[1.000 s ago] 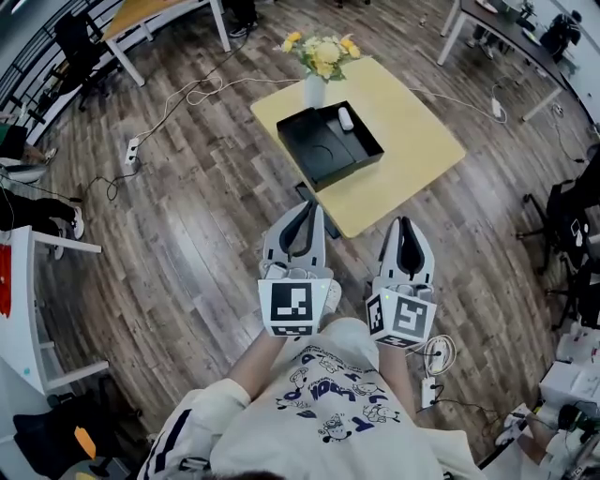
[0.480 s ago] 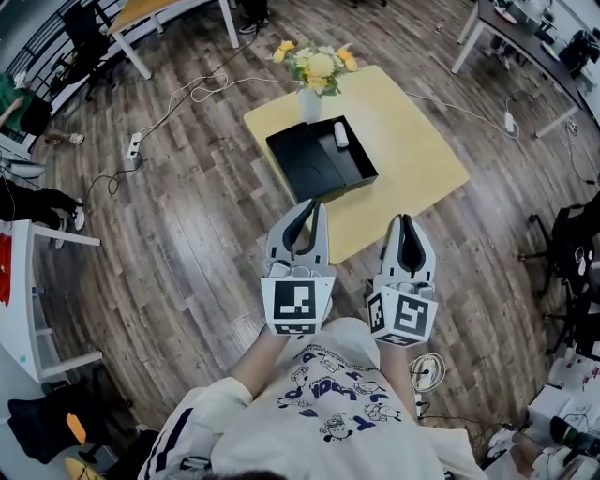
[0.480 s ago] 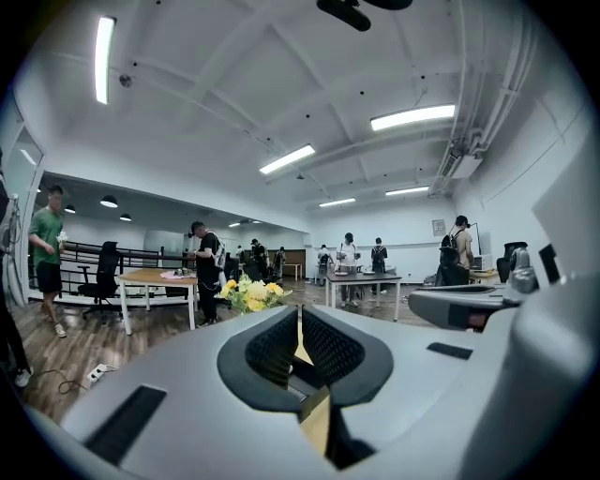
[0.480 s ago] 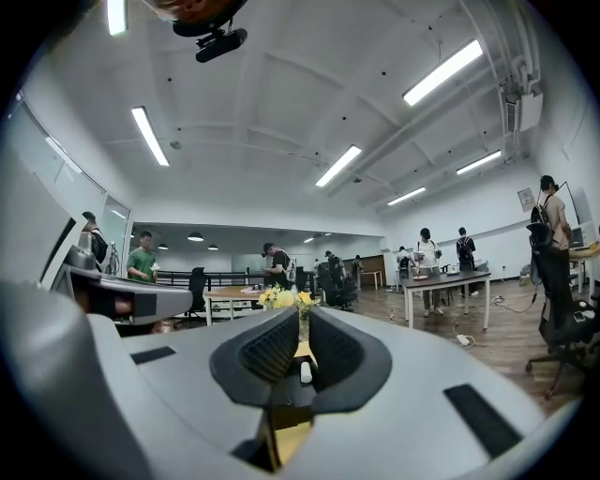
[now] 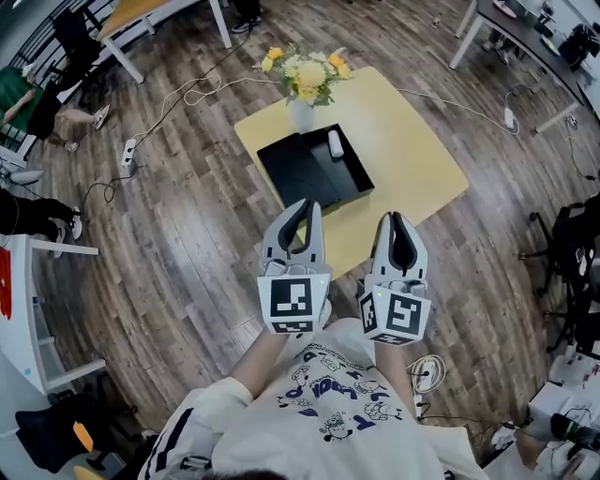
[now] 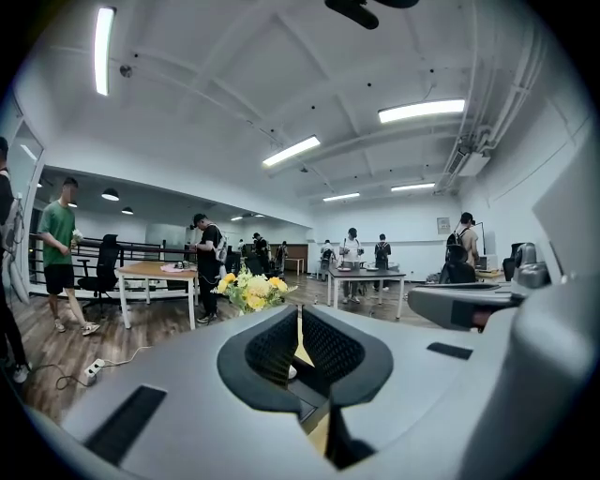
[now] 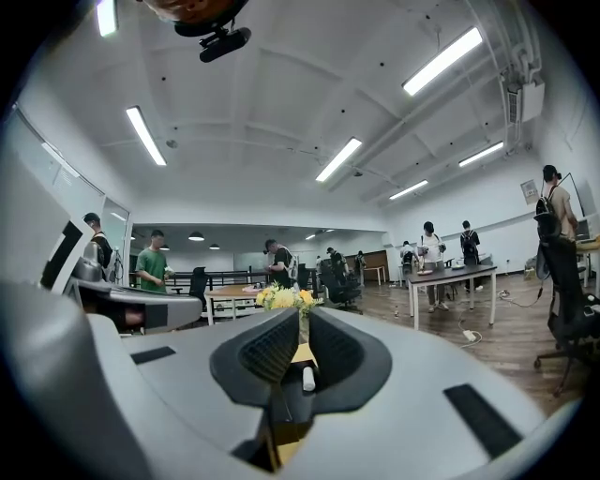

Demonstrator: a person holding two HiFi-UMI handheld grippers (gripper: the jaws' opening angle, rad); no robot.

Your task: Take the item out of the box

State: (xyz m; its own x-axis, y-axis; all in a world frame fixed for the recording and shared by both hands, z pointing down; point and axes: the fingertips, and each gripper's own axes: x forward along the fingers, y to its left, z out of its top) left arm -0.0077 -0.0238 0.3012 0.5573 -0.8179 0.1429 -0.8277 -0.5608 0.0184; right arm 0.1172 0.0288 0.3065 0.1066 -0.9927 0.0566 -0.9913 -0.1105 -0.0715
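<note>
A black open box (image 5: 298,174) lies on the low yellow table (image 5: 412,141), with a small white item (image 5: 336,143) in its far right compartment. A vase of yellow flowers (image 5: 302,77) stands just behind the box. My left gripper (image 5: 306,202) is held level before the table's near corner, shut and empty, short of the box. My right gripper (image 5: 395,217) is beside it, also shut and empty. In the left gripper view, my left gripper (image 6: 298,323) frames the flowers (image 6: 248,291). Past the tips of my right gripper (image 7: 302,323) lies the white item (image 7: 308,379).
Cables and a power strip (image 5: 128,152) trail over the wooden floor left of the table. A white-legged desk (image 5: 155,14) stands at the far left and a dark desk (image 5: 525,33) at the far right. Several people stand around the room.
Both grippers have moved forward toward the yellow table, and the box now lies closer below them. Their jaws look the same as before.
</note>
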